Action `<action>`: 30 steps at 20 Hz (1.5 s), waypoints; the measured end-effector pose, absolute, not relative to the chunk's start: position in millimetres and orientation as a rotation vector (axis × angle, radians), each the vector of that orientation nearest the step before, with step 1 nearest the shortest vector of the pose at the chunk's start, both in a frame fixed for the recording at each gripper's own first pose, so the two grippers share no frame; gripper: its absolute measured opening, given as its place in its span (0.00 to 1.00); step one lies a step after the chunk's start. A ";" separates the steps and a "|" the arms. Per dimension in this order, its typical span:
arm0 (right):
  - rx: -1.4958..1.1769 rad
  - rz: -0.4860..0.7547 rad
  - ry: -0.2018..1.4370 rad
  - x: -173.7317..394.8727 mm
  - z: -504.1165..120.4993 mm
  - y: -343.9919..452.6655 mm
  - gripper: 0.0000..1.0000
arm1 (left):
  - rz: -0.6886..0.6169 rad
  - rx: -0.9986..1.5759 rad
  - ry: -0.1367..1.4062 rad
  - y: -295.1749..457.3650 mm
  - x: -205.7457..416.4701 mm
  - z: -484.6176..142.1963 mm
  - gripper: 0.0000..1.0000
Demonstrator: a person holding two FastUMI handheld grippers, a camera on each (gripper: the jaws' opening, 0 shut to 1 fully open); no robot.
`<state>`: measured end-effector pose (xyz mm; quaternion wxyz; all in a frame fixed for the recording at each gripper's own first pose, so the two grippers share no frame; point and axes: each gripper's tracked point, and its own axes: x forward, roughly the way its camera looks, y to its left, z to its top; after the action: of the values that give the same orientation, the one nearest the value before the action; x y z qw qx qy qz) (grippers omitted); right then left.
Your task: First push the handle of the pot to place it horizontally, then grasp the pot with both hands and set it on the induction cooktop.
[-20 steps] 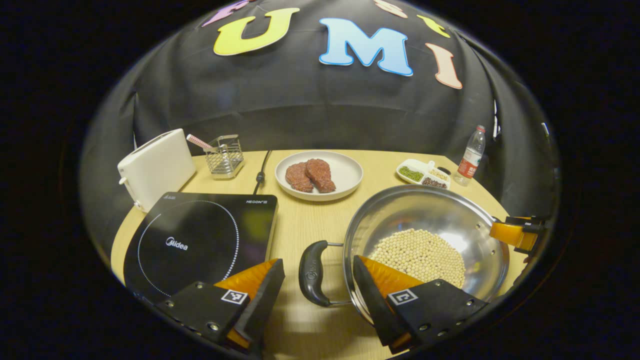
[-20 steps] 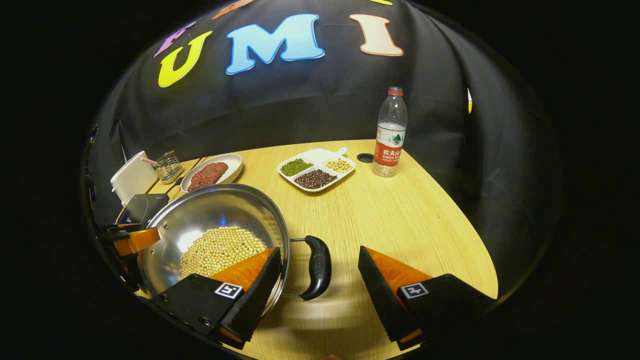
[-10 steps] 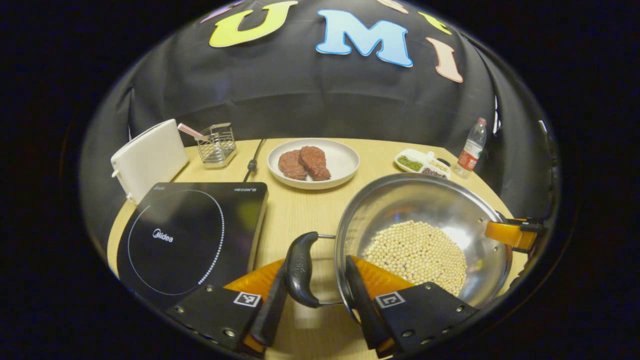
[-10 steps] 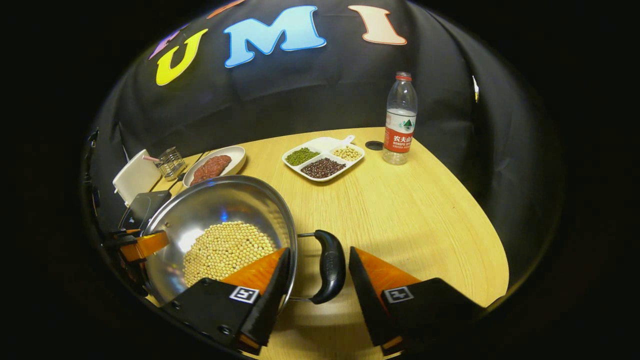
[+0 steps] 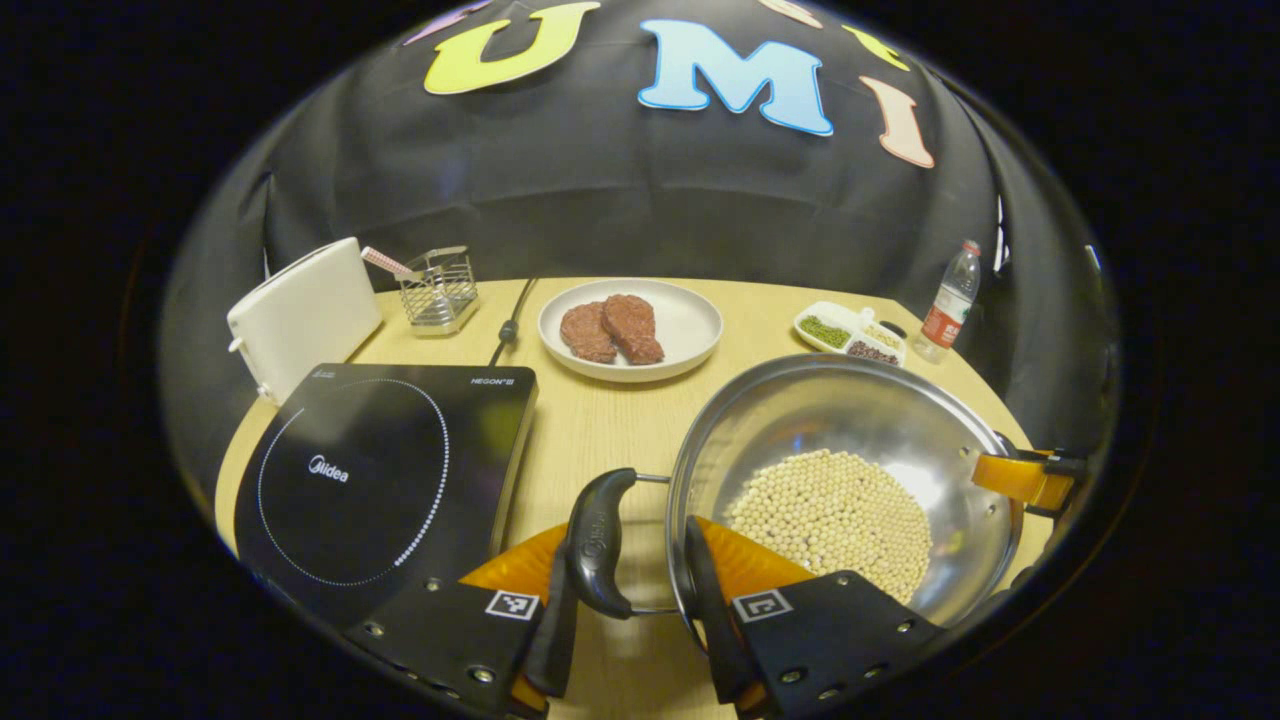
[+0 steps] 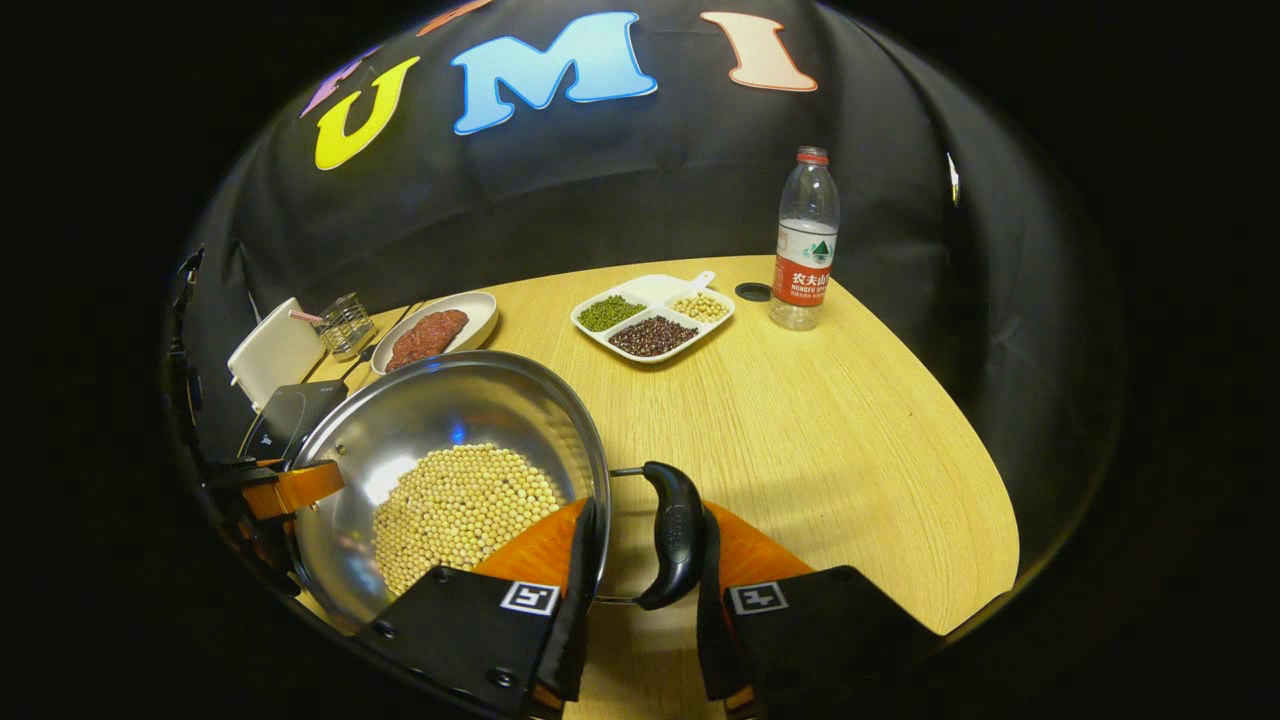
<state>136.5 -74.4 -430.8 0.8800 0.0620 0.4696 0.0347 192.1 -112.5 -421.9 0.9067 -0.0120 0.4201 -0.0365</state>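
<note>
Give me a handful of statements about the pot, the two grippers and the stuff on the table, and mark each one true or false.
1. The pot holds pale round beans. True.
2. The pot sits on the induction cooktop. False: it rests on the table, beside the cooktop.
3. The left gripper has one finger on each side of the pot's left handle. True.
4. The right gripper hangs over the water bottle. False: it straddles the pot's right handle, and the bottle stands at the table's far edge.
5. The white plate holds two pieces of meat. True.
6. The divided dish has nothing in it. False: its compartments hold green, dark and pale beans.
</note>
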 end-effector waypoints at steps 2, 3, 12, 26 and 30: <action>0.139 0.071 0.980 135.9 -424.3 -74.6 0.44 | -0.073 -0.023 0.856 -112.0 191.5 -411.7 0.55; 0.139 0.071 0.974 135.2 -418.2 -73.7 0.44 | -0.071 -0.023 0.847 -110.3 191.8 -405.1 0.54; 0.147 0.053 0.934 126.5 -368.3 -31.6 0.44 | -0.087 -0.018 0.803 -61.7 189.7 -356.9 0.54; 0.145 0.070 0.914 126.4 -343.6 78.6 0.44 | -0.067 -0.014 0.785 55.4 188.1 -337.3 0.54; 0.146 0.080 0.913 130.1 -344.0 109.6 0.44 | -0.057 -0.012 0.786 87.0 191.8 -339.7 0.54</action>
<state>130.1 109.6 -344.0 0.8942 0.0702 0.4404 0.0388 191.8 87.0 -339.7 0.9234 -0.0056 0.3829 -0.0280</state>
